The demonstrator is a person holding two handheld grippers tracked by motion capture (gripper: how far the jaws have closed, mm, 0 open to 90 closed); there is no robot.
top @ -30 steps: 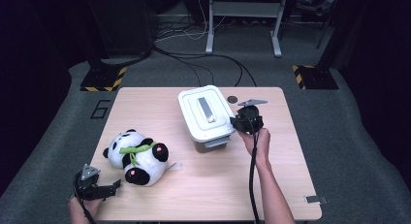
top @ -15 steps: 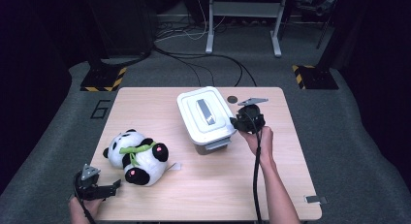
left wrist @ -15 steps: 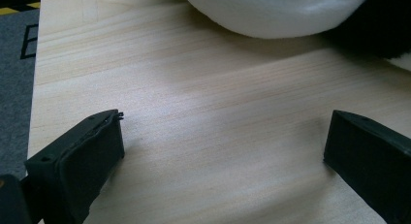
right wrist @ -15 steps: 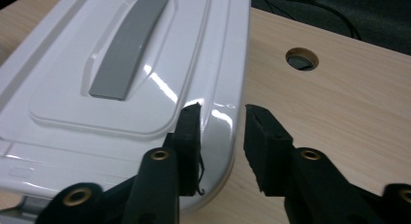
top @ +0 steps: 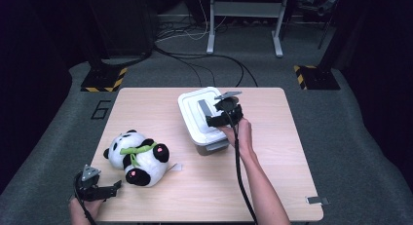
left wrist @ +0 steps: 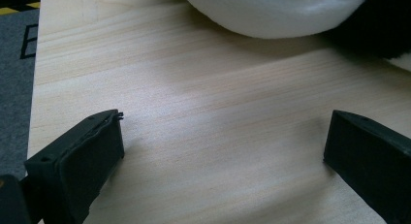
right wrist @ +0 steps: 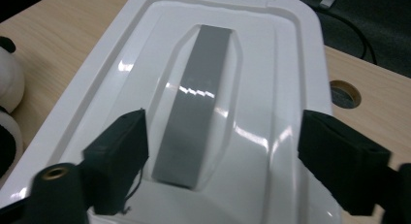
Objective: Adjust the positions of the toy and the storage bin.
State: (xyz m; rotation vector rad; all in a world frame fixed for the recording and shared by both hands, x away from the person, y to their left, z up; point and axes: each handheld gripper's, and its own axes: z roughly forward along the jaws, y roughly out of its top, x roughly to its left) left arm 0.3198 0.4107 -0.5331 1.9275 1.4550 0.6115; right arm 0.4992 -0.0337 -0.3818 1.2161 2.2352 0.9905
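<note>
- Right gripper [top: 214, 121]: poised over the lid of the white box [top: 202, 119], which stands at the table's [top: 292, 186] far middle. Its jaws have just been opening; they straddle the grey handle [right wrist: 198, 100] without pressing on it, so nothing is held.
- Left gripper [top: 116, 187]: low at the table's near left corner, jaws spread wide over bare wood, holding nothing.
- Plush panda [top: 136, 157]: lying on its side, left of the box and near the left gripper.
- Risk: the handle sits in a shallow recess of glossy plastic. If the jaws close too high or off-centre, the pads would likely skid off the sloped sides and miss. Lifting by the handle alone might drag the whole box if the lid is latched.
- View contrast: the right gripper view shows the handle centred between the jaws and a round hole [right wrist: 345, 93] in the tabletop beyond the box; the high view shows how box, panda and both hands lie across the table. The left gripper view shows the panda's white fur [left wrist: 281, 13] just ahead of its jaws.
</note>
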